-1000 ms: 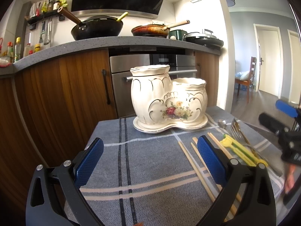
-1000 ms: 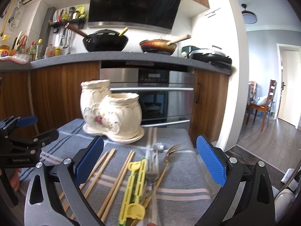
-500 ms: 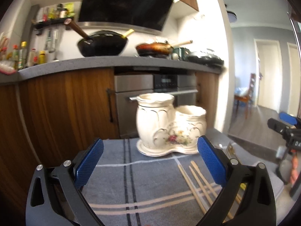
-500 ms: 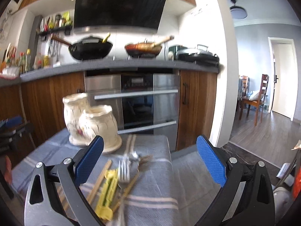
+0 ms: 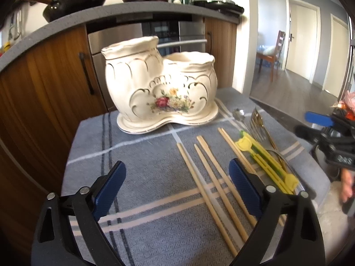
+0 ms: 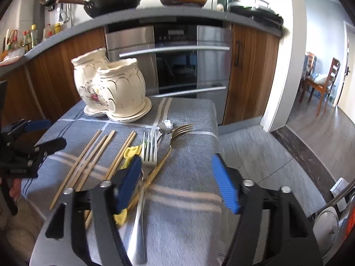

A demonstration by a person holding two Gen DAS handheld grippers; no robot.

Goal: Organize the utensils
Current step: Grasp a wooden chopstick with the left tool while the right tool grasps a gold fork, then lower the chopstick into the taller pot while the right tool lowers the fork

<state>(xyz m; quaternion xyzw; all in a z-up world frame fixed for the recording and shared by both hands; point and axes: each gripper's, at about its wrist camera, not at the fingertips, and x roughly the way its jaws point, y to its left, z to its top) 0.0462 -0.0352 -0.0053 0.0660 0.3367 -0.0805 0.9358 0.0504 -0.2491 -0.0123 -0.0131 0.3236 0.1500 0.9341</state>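
A cream ceramic two-pot holder (image 5: 159, 88) (image 6: 111, 90) stands at the back of the grey checked cloth (image 5: 137, 155). Several wooden chopsticks (image 5: 210, 177) (image 6: 88, 159) lie loose on the cloth. Right of them are yellow-green training chopsticks (image 5: 264, 157), a silver fork (image 6: 149, 148), a gold fork (image 6: 177, 130) and a spoon (image 6: 165, 126). My left gripper (image 5: 175, 175) hangs over the chopsticks, its jaws closing and its pads touching nothing. My right gripper (image 6: 176, 168) is over the fork handles, jaws closing. The gold fork's handle passes by its left pad (image 6: 131, 181), unpressed.
Wooden cabinets and a steel oven (image 6: 173, 66) stand just behind the table. Pans sit on the counter (image 5: 73, 0) above. The cloth's right edge (image 6: 216, 119) drops to the floor. A chair (image 6: 321, 82) stands in the far room. A person's hand (image 5: 347, 184) shows at the right.
Both grippers have tipped down toward the cloth after swinging up. Both pairs of jaws stand narrower, the right much more. The utensils now sit closer in both views.
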